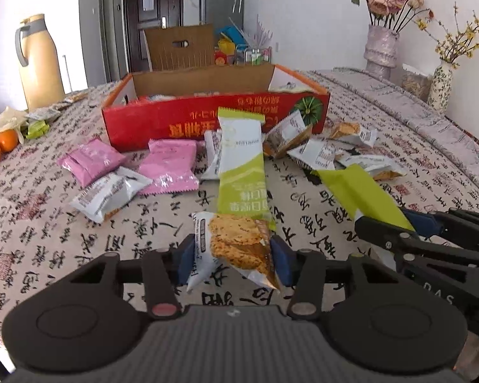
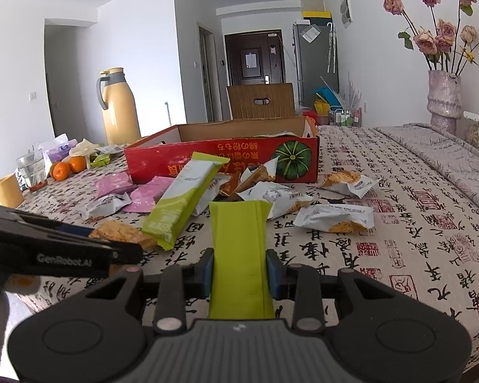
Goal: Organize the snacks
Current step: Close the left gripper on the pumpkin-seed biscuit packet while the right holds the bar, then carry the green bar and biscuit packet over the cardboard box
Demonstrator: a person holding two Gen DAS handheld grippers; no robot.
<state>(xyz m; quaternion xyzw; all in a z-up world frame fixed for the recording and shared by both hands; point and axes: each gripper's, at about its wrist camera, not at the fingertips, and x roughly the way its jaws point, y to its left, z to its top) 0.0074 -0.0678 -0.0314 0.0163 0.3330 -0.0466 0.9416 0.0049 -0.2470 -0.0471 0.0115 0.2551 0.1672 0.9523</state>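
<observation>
Calligraphy tablecloth point(image 1: 79, 239), left fingers point(image 1: 188, 252) clamping cracker packet point(image 1: 236, 245), right fingers point(image 2: 273, 271) clamping green bar point(image 2: 239, 249)

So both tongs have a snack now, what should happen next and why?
Probably carry both to the red box and drop them in: the left tongs pinch a cracker packet, the right tongs hold a green bar, and the box stands open ahead.

box contents point(image 1: 163, 97) mostly hidden, print unreadable

Black grippers, blue-padded fingers point(image 1: 186, 257)
</observation>
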